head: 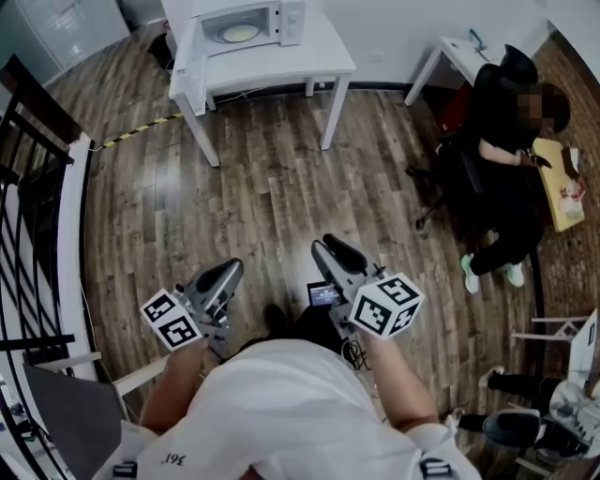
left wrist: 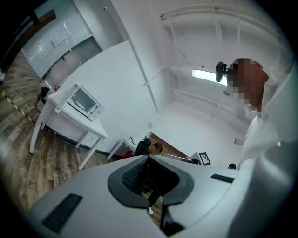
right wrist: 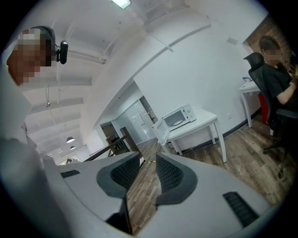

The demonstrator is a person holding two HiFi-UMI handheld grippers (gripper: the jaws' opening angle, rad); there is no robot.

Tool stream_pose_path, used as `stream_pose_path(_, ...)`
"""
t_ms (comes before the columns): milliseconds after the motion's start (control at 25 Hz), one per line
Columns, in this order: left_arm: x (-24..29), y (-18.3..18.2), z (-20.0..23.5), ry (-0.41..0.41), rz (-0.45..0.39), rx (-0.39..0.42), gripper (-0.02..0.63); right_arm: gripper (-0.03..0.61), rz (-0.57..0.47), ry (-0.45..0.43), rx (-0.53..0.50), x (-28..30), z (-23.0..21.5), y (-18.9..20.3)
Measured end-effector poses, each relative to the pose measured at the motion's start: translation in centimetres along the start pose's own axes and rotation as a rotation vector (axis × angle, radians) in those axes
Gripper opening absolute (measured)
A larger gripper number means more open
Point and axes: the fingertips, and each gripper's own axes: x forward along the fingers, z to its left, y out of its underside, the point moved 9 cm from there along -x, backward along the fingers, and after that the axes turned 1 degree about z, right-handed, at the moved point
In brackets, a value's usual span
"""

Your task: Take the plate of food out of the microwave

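White tabletop (head: 323, 58) is seen at twelve o'clock, well apart from both tongs. The microwave (head: 292, 21) is set on it, door (right wrist: 159, 131) swung open, and the plate of food (head: 239, 33) is kept inside. The left tongs (head: 228, 272) are clenched, empty; the right tongs (head: 330, 249) are held parted, nothing between them.

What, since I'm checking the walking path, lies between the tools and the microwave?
Between the left tool, the right tool and the table bearing the microwave: only bare wood floor, seen in the head view.
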Motion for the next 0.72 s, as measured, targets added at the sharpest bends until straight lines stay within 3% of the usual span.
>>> stream_pose_path(400,8.0,-4.9,6.9,-0.052,0.004,0.004,0.006,0.112,0.011,-0.024,-0.009,8.3,-8.1,-6.1)
stream_pose_path(720,18.7,-10.9,13.5,-0.121,-0.048,0.011,0.006,0.112,0.06,-0.063,-0.038,16.2,-17.5,-14.9)
